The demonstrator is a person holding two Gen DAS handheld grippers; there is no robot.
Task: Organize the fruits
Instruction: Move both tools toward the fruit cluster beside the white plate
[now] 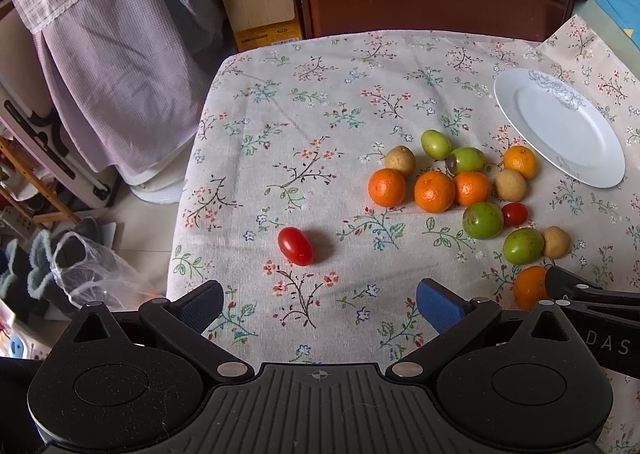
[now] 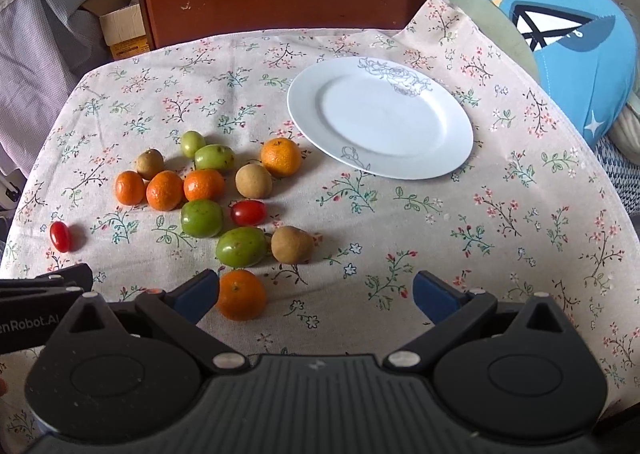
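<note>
left gripper (image 1: 320,304) – jaws apart, empty | right gripper (image 2: 316,296) – jaws apart, nearest orange (image 2: 241,295) beside its left finger | plate (image 2: 448,158) bare, far right of fruit cluster

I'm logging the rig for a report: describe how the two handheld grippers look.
Both the left gripper and right gripper are matte black plastic, with ribbed centre plates, round side housings, silver pivot pins and blue textured finger pads. White lettering marks their sides. No cables or sleeves visible.

We hold the left gripper (image 1: 318,304) and right gripper (image 2: 316,294) side by side, level, both with jaws spread wide and nothing between them.
</note>
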